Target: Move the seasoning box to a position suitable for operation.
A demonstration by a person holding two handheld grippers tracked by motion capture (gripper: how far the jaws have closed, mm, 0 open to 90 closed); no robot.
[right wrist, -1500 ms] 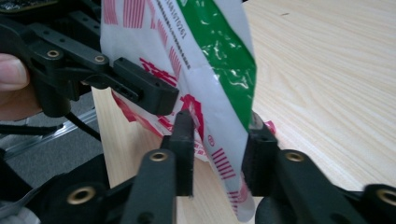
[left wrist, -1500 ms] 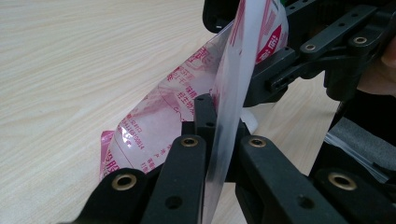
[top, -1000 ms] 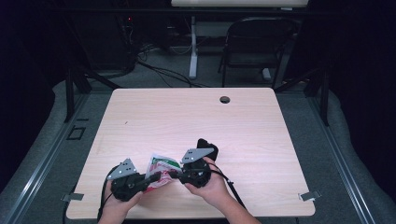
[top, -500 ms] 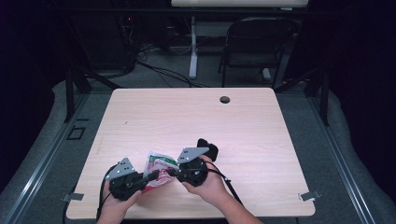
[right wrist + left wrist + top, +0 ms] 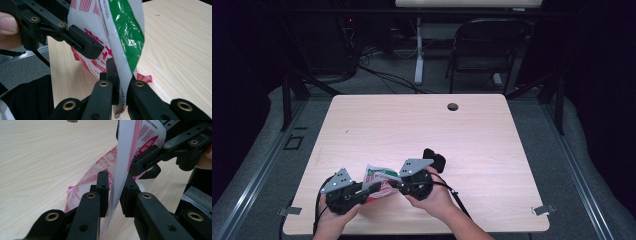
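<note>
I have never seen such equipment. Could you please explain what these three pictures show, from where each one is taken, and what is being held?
There is no robot here. A person sits at a wooden table and holds a hand tool in each hand: the left gripper and the right gripper. Each has two black fingers that squeeze together.

The high view is from a fixed camera above the person, looking forward and down. The other two pictures come from small cameras riding on the grippers, looking along their own fingers, so everything looks very close.

Between the grippers, above the table's near edge, is a plastic packet, white with red and green print. The right gripper is shut on an edge of it. The left gripper's jaws have just been opening; the packet's edge stands between them with a small gap on each side. A small black object lies beside the right hand.
</note>
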